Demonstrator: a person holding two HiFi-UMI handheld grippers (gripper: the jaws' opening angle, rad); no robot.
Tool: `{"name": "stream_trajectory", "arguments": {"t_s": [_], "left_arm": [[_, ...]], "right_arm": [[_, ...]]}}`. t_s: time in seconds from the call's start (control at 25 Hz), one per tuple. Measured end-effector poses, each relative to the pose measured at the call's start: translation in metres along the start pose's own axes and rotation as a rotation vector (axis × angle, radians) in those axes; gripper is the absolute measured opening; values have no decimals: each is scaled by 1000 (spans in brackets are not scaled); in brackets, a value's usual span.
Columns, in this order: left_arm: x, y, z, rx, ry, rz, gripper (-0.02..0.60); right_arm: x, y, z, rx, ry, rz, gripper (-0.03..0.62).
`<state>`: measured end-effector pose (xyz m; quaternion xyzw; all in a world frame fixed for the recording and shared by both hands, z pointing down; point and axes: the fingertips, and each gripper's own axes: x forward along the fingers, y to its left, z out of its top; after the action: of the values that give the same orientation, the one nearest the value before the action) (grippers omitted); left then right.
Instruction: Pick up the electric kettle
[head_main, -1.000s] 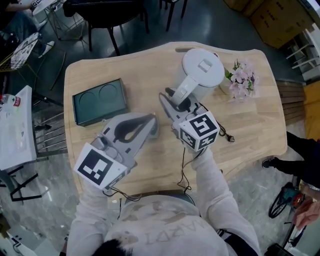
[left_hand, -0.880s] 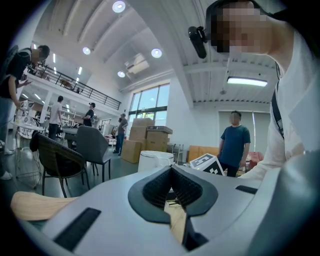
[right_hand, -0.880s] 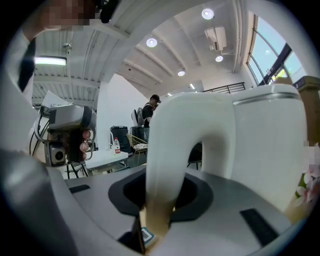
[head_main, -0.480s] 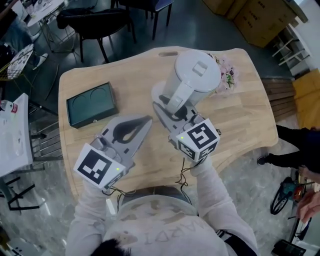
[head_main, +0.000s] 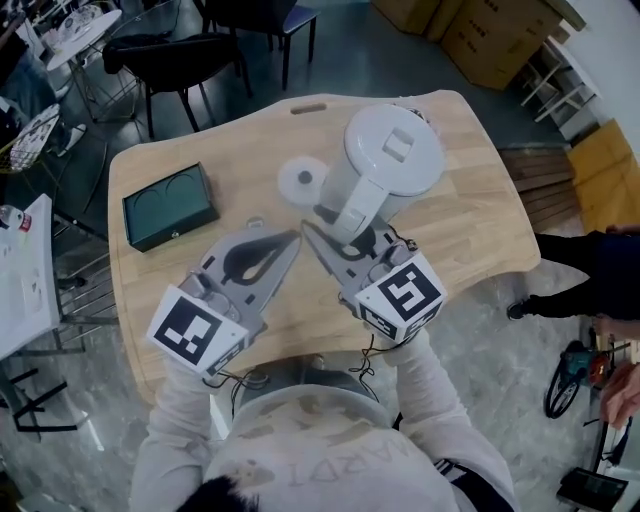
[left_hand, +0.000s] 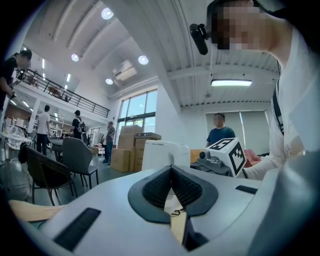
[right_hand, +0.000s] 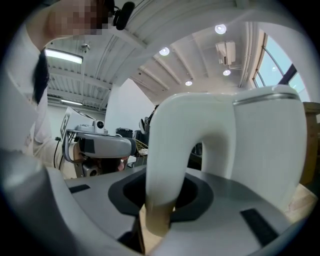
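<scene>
1. The left claw (left_hand: 171, 170) has its pads pressed together on nothing and hangs above the bench (head_main: 470, 225), just beside the right one (it takes no part in the lift).
2. The right claw (right_hand: 161, 190) is partly closed and pinches the white handle (right_hand: 170, 145) low down, pads on either side.
3. The electric kettle (head_main: 393, 150) hangs upright from that grip, above the bench.
4. Its round base (head_main: 302, 181) lies bare on the bench just beyond the claws, apart from the kettle, so the pickup looks essentially done.
5. What is left, judging by this, is only holding it steady.
</scene>
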<state>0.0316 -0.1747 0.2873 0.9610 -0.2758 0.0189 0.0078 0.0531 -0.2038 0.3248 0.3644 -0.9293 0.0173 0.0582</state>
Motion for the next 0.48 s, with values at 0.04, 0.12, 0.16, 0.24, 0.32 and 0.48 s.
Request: {"name": "stream_trajectory", "arguments": {"t_s": [0.04,0.12,0.16,0.24,0.32,0.48], "left_arm": [[-1,-6,2,4,-2,-4,77],[-2,-17,5,13,-6,-12,77],[-3,-22,7,18,-7,-16,77],[-5,-33,10,26,-11,-25,77],[-5,-44,13,36,-14,-34,77],[-6,-63,19,53,-22,-53,77]], "right_arm": [[-8,4,3,-4,-4,-1,94],[-23,13,10,-14,-14,-3,94],[-30,17,13,-21,-18,-2,94],[-44,26,20,-35,-26,1,95],[-58,33,27,-42,-36,-1,95],[-83,44,38,-43,-66,-13,95]]}}
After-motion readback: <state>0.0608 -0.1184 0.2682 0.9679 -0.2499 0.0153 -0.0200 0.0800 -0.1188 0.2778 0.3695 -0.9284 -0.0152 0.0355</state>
